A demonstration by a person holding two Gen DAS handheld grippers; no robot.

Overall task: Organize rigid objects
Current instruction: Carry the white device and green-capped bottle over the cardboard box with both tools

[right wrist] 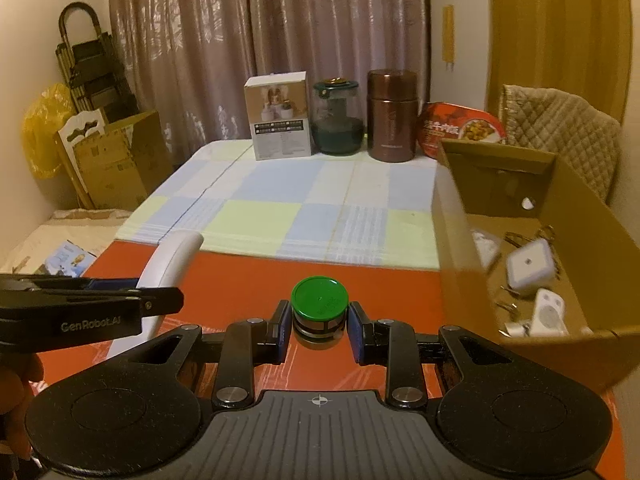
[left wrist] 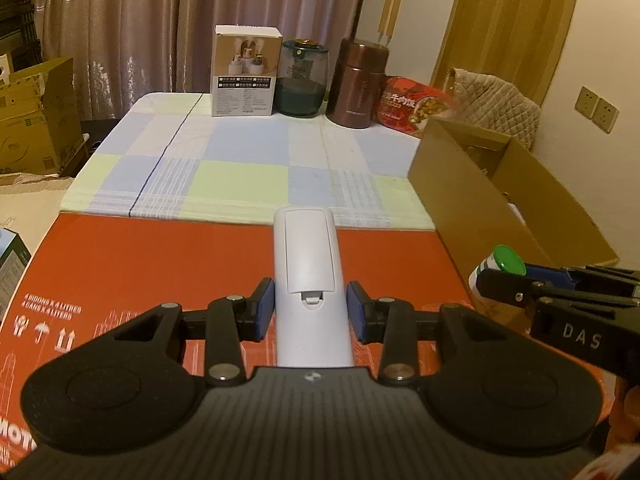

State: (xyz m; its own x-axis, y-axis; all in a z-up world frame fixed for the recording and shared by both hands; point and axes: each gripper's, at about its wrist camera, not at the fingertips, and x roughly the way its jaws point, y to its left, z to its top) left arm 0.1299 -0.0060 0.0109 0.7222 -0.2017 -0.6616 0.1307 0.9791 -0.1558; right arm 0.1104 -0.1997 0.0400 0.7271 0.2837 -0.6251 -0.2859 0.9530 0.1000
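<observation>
- Left hand-held gripper (left wrist: 310,306): clamped on a white remote control (left wrist: 306,272), blue pads pressing both sides, battery-cover side facing up, far end pointing away over the red sheet (left wrist: 160,264).
- Right hand-held gripper (right wrist: 319,330): clamped on a small green-capped bottle (right wrist: 319,306), upright between the blue pads, held above the red sheet.
- Same bottle in the left wrist view at the right edge (left wrist: 500,266), the right gripper's black fingers around it, just beside the cardboard box (left wrist: 472,204).
- Cardboard box on the right side of the worktop (right wrist: 280,208), open at the top; inside, a white square adapter (right wrist: 528,270), another white gadget (right wrist: 548,312) and small metal clips.
- Checked cloth in blue, green and white over the far part of the worktop.
- Lined up along the far edge: white product box (right wrist: 280,118), dark green glass jar (right wrist: 336,120), brown metal flask (right wrist: 392,116), red food bowl (right wrist: 460,128).
- Behind: curtains; quilted chair back (right wrist: 560,136) on the right; folded cartons on the left.
</observation>
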